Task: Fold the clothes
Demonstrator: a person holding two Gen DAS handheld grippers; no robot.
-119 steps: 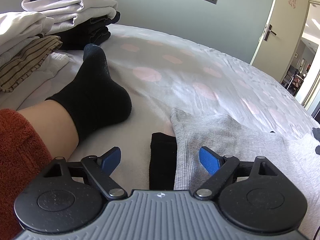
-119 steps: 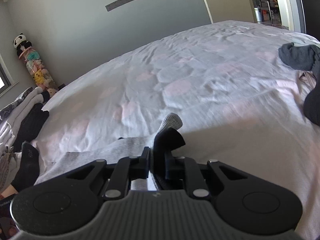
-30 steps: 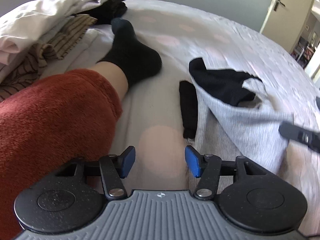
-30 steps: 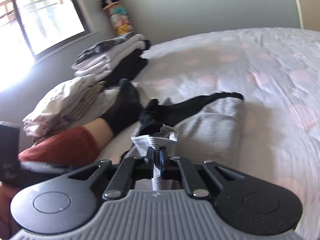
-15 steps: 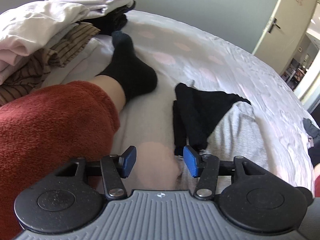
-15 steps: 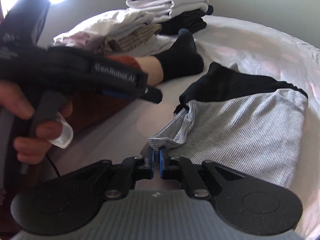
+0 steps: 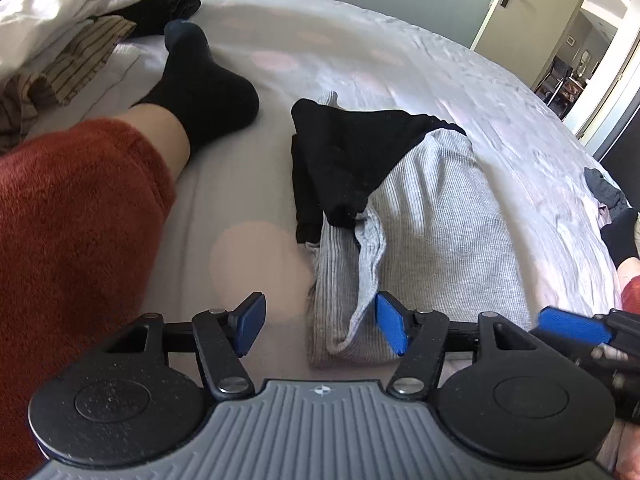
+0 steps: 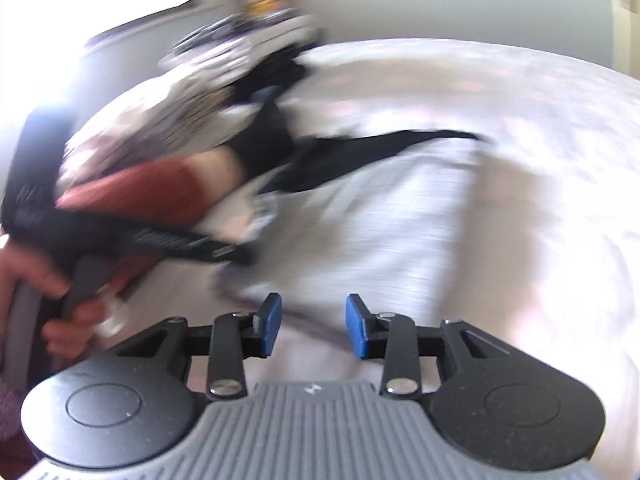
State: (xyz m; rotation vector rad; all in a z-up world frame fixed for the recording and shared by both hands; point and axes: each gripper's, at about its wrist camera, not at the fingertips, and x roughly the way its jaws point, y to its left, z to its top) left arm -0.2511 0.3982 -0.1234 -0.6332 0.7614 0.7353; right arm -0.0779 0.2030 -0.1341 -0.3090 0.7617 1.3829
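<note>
A grey ribbed garment (image 7: 432, 216) with a black part (image 7: 352, 152) lies folded on the bed sheet (image 7: 400, 64). My left gripper (image 7: 320, 326) hovers over its near left corner. Its jaws are opening, and a loose grey fold lies between them beside the right pad (image 7: 390, 328), not pinched. In the blurred right wrist view my right gripper (image 8: 314, 324) is opening too, with nothing between its pads and the grey garment (image 8: 380, 224) just beyond. One blue pad (image 7: 572, 326) of the right gripper shows at the right of the left wrist view.
A person's leg in rust-red fleece (image 7: 72, 208) and a black sock (image 7: 200, 84) lies left of the garment. Stacks of folded clothes (image 7: 80, 20) stand at the far left. Dark clothes (image 7: 604, 190) lie at the right edge. A hand (image 8: 52, 312) holds the left gripper's handle.
My right gripper let go of the grey garment's corner and drew back. The folded-over cloth now lies on the bed. My left gripper widened a little and shifted toward the garment's near corner.
</note>
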